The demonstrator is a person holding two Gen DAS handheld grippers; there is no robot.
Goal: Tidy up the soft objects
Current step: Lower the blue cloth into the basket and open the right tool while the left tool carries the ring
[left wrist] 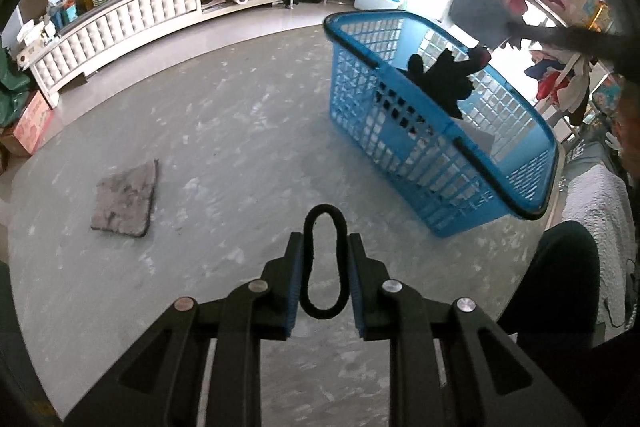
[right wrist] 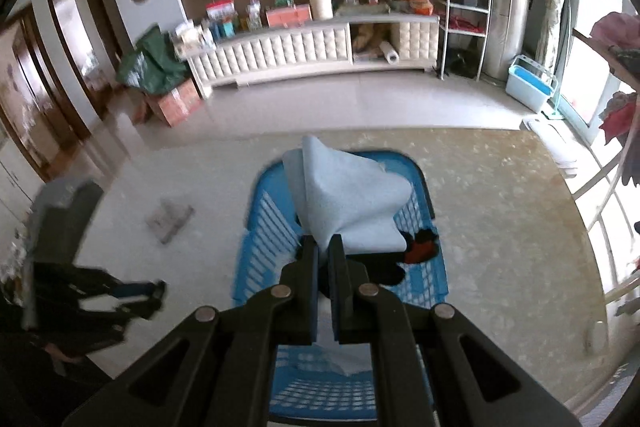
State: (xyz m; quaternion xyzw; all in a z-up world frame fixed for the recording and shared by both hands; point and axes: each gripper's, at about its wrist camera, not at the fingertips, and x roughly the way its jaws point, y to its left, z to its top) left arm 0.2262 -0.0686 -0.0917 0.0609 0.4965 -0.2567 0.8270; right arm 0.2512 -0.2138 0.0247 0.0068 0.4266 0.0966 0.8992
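My left gripper (left wrist: 323,247) is shut on a black elastic hair band (left wrist: 322,267), held above the grey floor. A blue plastic basket (left wrist: 408,147) stands to its right, with a black and red glove (left wrist: 444,79) draped over its rim. My right gripper (right wrist: 324,247) is shut on a light blue cloth (right wrist: 352,195) and holds it over the same basket (right wrist: 264,227). The glove (right wrist: 416,251) lies inside the basket in the right wrist view. The left gripper (right wrist: 136,299) appears blurred at the left of that view.
A grey square rag (left wrist: 126,201) lies on the floor to the left, also in the right wrist view (right wrist: 170,221). A white tufted cabinet (left wrist: 132,15) lines the far wall. A clothes rack (left wrist: 560,27) stands at the right. A light blue bin (right wrist: 530,87) sits by the window.
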